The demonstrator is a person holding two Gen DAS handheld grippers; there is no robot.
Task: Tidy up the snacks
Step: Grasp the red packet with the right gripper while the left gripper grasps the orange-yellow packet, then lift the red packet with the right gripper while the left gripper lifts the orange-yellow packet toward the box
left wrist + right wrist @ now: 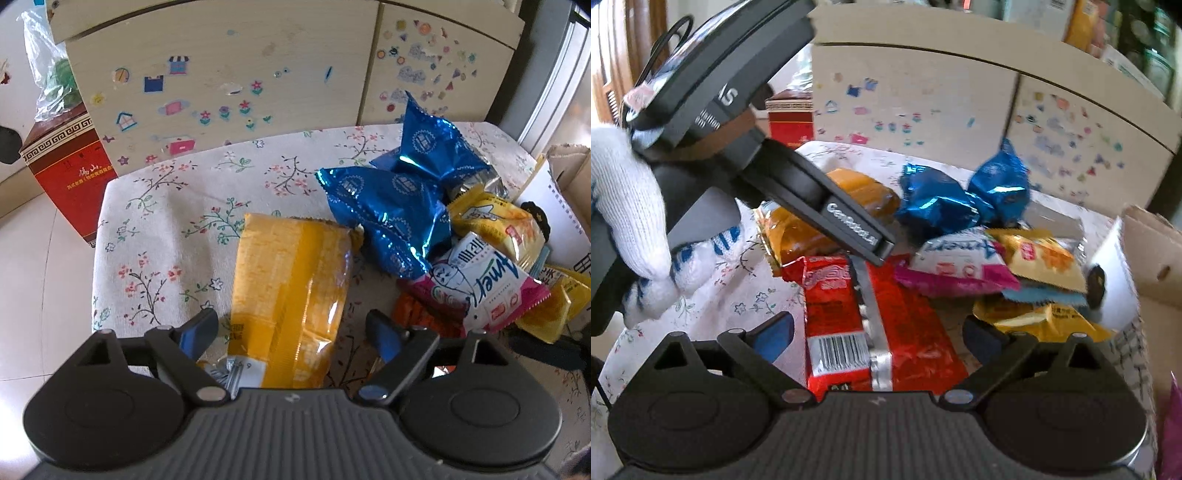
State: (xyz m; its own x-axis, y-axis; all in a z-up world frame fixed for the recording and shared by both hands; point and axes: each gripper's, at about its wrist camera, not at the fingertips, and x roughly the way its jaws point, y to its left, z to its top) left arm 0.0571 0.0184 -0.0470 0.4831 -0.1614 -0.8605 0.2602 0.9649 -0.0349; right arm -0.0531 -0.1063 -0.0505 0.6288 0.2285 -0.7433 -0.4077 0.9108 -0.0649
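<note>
both tongs stand wide and grip nothing. left gripper [291, 332] has its blue pads on either side of the near end of a yellow pack [291, 295], which lies flat on the floral cloth [155, 236]; neither pad presses it. right gripper [879, 332] hangs over a red pack [871, 332], barcode facing up, with a gap between each pad and the wrapper. two blue foil packs [402, 199] lie behind, near the stickered cabinet [221, 74]. beside them is a heap of pink-and-white [480, 291] and yellow bags [498, 225]. a gloved hand [631, 218] holds the left tool. a red box [70, 173] stands at the left, on the floor.
</note>
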